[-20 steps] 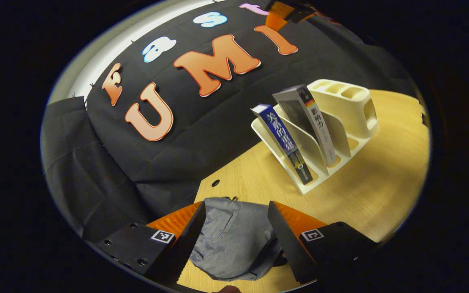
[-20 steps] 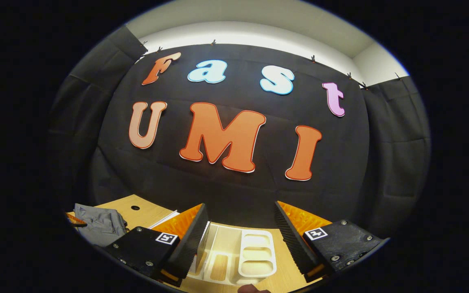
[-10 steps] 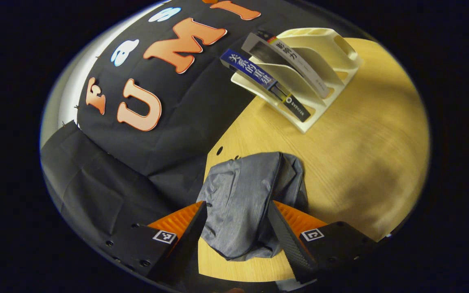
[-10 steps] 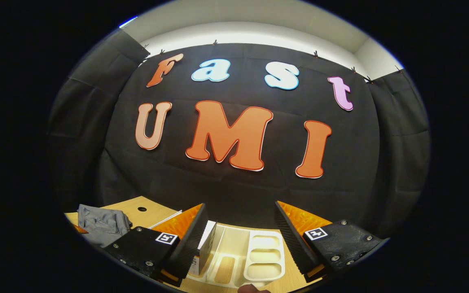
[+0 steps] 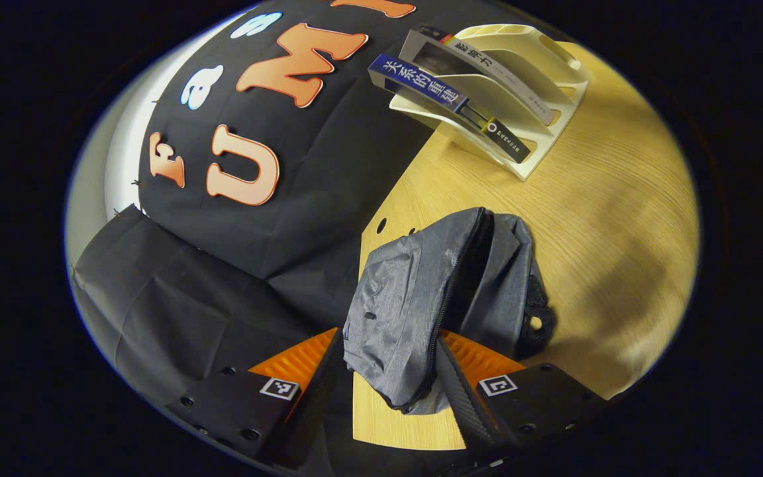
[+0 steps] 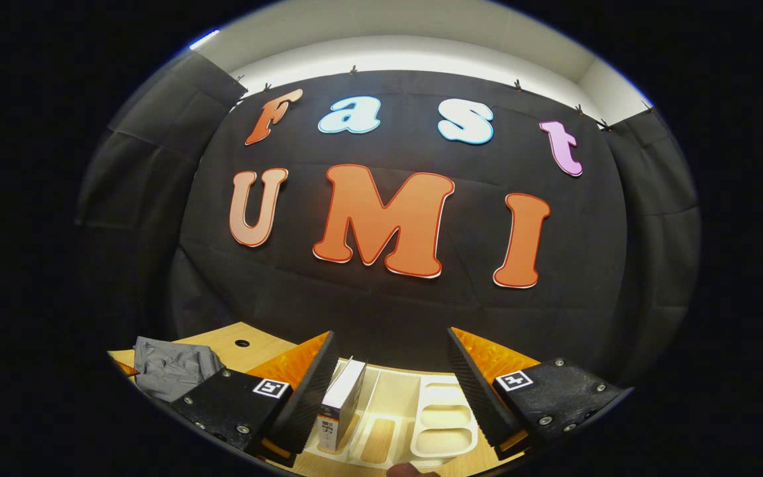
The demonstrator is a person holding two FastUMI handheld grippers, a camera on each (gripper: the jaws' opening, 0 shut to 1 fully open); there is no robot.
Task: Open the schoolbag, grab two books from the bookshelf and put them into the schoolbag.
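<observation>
Altogether two books (image 5: 451, 99), one schoolbag (image 5: 421, 298).

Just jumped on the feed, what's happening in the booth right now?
A person is working two handheld grippers at a wooden table. The left gripper is at the grey schoolbag, its fingers either side of the bag's lower end; whether they press on it is unclear. The right gripper hangs open above the cream bookshelf. Both books, the blue-spined one and the grey one, stand in the bookshelf's slots.
</observation>
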